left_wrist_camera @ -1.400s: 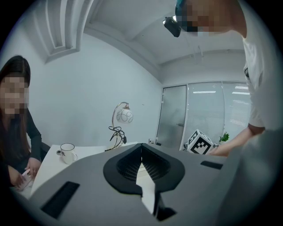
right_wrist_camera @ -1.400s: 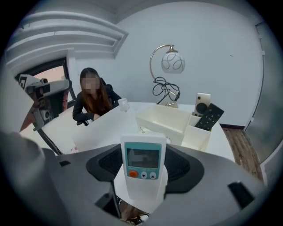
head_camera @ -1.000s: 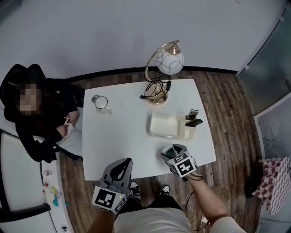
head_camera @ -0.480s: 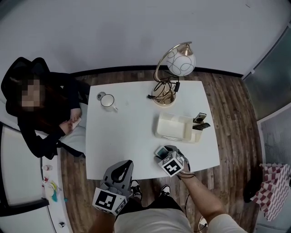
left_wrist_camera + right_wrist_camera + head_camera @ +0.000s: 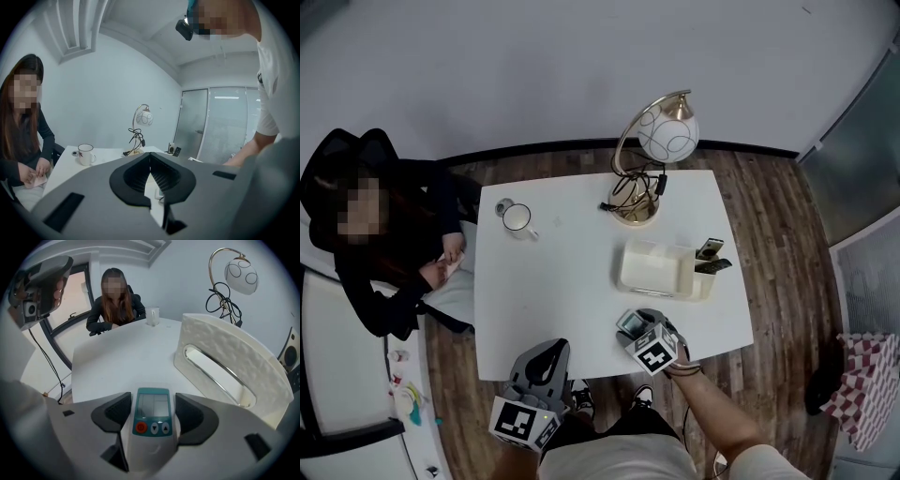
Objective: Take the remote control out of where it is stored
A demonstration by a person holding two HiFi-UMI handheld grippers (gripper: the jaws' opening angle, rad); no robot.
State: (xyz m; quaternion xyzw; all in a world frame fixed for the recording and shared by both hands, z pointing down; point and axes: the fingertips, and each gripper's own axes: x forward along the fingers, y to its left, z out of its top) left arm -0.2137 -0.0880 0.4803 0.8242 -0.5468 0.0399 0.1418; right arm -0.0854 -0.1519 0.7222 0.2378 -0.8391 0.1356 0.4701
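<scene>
Right gripper is pinching the remote control between its pads: white body, teal head, small screen, red button facing the camera. I see it clear of the white storage box, just beside the box's near long wall, over the table. Two dark items stand in the box's right-end compartment; can't tell what they are. Left gripper has its jaws pressed together with nothing between them, well apart from the box, past the table's near edge. Lamp sits just behind the box, mug well to its far left. A seated person is further left of the box.
</scene>
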